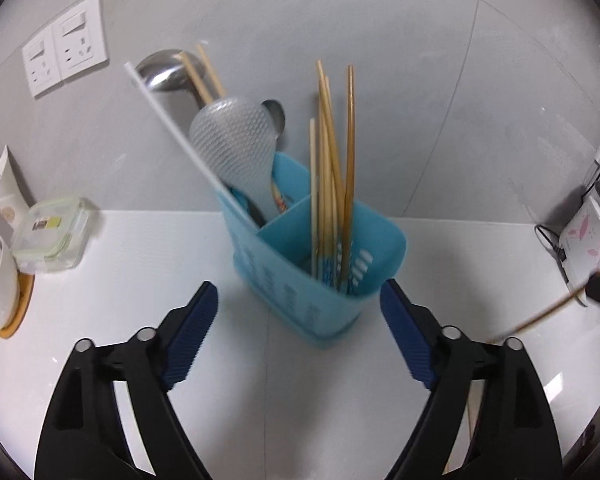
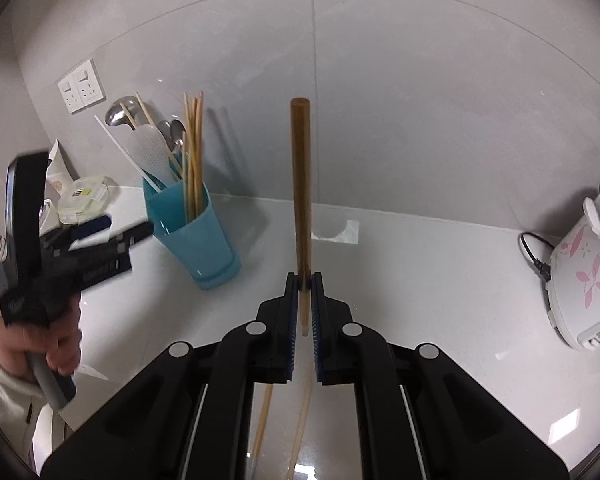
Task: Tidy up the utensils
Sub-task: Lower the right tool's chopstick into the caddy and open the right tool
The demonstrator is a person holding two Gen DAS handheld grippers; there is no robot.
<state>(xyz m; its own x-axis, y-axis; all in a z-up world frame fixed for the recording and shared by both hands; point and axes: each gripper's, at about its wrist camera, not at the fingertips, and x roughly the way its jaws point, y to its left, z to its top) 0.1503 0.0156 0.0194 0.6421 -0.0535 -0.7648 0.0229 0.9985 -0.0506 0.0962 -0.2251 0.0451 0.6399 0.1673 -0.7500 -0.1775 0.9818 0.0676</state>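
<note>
Against a grey tiled wall (image 2: 380, 80) with white sockets (image 1: 66, 50), I see my glossy white counter (image 2: 420, 280). At its right end sits a white rice cooker with pink flowers (image 2: 580, 280). By the wall stands the blue plastic two-compartment utensil holder (image 1: 320, 280), bamboo chopsticks (image 1: 332, 168) upright in one side, a clear rice paddle (image 1: 236, 148) in the other. My left hand-held gripper (image 1: 300, 332) gapes empty before it; my right hand-held gripper (image 2: 305, 292) pinches one brown chopstick (image 2: 301, 184).

no readable text, container label (image 1: 42, 224) too blurred
</note>
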